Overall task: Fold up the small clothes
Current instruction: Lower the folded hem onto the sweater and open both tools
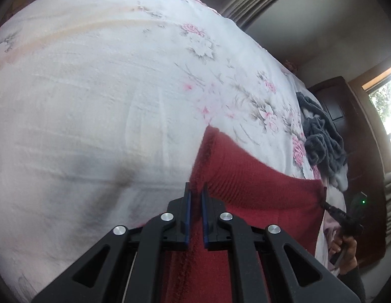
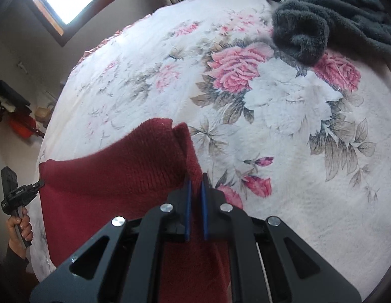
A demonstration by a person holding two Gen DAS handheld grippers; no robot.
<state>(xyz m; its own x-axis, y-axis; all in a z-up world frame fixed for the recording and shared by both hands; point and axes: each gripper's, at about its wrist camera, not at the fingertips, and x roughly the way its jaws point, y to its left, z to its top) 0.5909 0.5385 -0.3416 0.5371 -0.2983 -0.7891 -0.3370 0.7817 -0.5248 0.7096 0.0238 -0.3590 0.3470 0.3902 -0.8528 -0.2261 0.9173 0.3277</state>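
Two grippers on one garment right now, over a white floral bedspread (image 2: 283, 116) that fills most of both frames, with a dark grey fluffy pile (image 2: 329, 17) sitting at the upper right of the right wrist view. Stretched across the lower middle is the red knit piece (image 2: 119, 174), lifted off the bed between my tools. My left gripper (image 1: 196, 189) pinches one edge and my right gripper (image 2: 195, 179) is clamped on the other.
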